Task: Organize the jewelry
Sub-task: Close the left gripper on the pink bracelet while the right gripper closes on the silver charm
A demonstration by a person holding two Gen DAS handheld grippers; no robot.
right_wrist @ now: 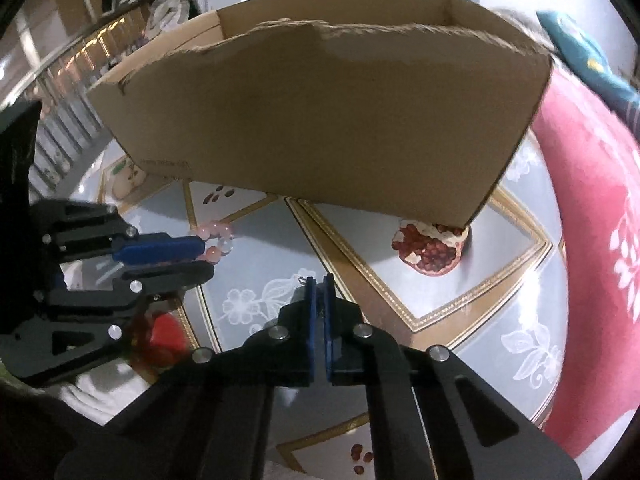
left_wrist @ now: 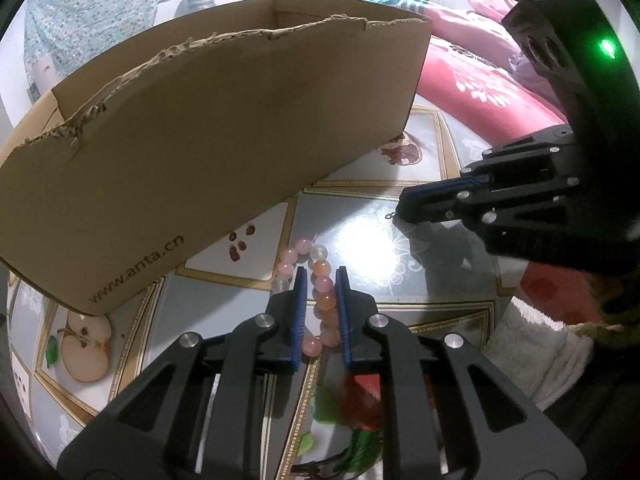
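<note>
A bracelet (left_wrist: 322, 292) of pink, orange and clear beads lies on the patterned tabletop (left_wrist: 372, 240), in front of the cardboard box (left_wrist: 220, 140). My left gripper (left_wrist: 321, 277) is shut on it, blue pads pressing one strand of beads while the loop's other side lies outside the left finger. From the right wrist view the left gripper (right_wrist: 206, 258) reaches in from the left, the bracelet (right_wrist: 219, 236) showing at its tips. My right gripper (right_wrist: 319, 280) is shut on a small metal jewelry piece (right_wrist: 302, 279), only its tiny ring poking out. The right gripper (left_wrist: 402, 207) comes in from the right, tips on the table.
The open-topped box (right_wrist: 320, 120) has torn edges and stands just behind both grippers. The tablecloth (right_wrist: 500, 240) carries fruit prints. Pink bedding (right_wrist: 600, 220) runs along the right side. A white fluffy sleeve (left_wrist: 532, 352) is behind the right gripper.
</note>
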